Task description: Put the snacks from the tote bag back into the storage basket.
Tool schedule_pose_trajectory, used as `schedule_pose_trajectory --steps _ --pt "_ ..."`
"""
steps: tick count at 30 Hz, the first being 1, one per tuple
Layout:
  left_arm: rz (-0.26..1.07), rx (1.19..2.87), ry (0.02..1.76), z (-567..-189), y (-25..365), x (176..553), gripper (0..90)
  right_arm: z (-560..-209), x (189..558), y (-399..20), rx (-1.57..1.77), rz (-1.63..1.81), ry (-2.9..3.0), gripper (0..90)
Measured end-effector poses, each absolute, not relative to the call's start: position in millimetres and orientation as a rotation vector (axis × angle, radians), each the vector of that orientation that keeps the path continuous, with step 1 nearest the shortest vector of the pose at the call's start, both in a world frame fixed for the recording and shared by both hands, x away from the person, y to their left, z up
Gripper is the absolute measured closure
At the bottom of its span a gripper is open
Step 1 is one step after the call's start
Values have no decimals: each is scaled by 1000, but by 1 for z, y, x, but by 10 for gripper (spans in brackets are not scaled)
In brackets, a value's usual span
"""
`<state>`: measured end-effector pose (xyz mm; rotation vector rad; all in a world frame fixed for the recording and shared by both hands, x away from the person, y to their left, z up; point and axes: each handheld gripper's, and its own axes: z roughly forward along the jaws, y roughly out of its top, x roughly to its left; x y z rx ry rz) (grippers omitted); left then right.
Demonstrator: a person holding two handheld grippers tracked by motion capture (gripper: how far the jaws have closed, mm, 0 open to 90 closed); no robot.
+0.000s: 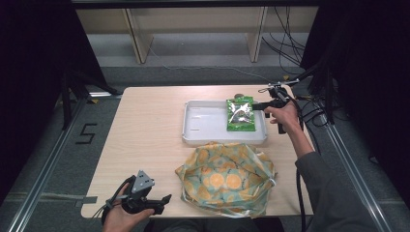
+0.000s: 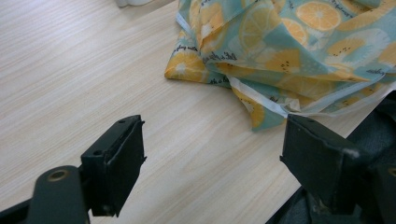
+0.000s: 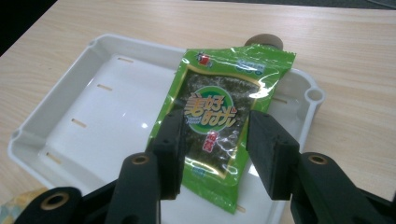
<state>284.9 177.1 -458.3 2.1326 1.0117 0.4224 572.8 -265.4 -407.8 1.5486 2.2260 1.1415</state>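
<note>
My right gripper (image 1: 261, 105) sits at the right of the high view, just past the right rim of the white tray (image 1: 203, 126), with my hand wrapped around its handle. In the right gripper view its two black jaws (image 3: 212, 149) stand apart on either side of the lower half of the green snack packet (image 3: 223, 116), and I see a gap between each pad and the foil, so nothing is pinched. The packet lies flat in the tray's right part, its far end against the far rim and its long side running toward the lower edge of that frame. In the high view the packet (image 1: 240, 115) shows in the upper right of the tray, the rest of the tray floor bare and white. A small brown round thing (image 3: 264, 41) peeks out behind the packet's top edge, on the desk (image 1: 145, 130) just beyond the tray.

My left gripper (image 1: 157, 205) rests at the lower left of the high view, near the desk's front edge, jaws spread wide with only wood grain between them. Just to its right lies the crumpled cloth bag (image 1: 227, 179) printed with orange slices on pale blue-green; in the left gripper view the bag (image 2: 289, 51) fills the upper right, clear of both jaws.
</note>
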Motion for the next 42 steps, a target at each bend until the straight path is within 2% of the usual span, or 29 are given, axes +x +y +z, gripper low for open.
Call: schedule_pose_trajectory --steps 9,17,20,26,42 --pt "438 2153 979 -458 178 286 203 -397 552 -270 1511 1143 2255 542" --pt "424 2142 1020 -459 177 285 203 -394 527 -276 1465 1223 2261 519" --pt "477 2183 948 -458 180 289 203 -394 521 -279 1422 1229 2256 510" --pt "423 2140 1021 -459 177 285 203 -394 510 -280 1431 1267 2254 509" --pt "424 2142 1020 -459 177 286 203 -396 481 -287 1360 1271 2287 471"
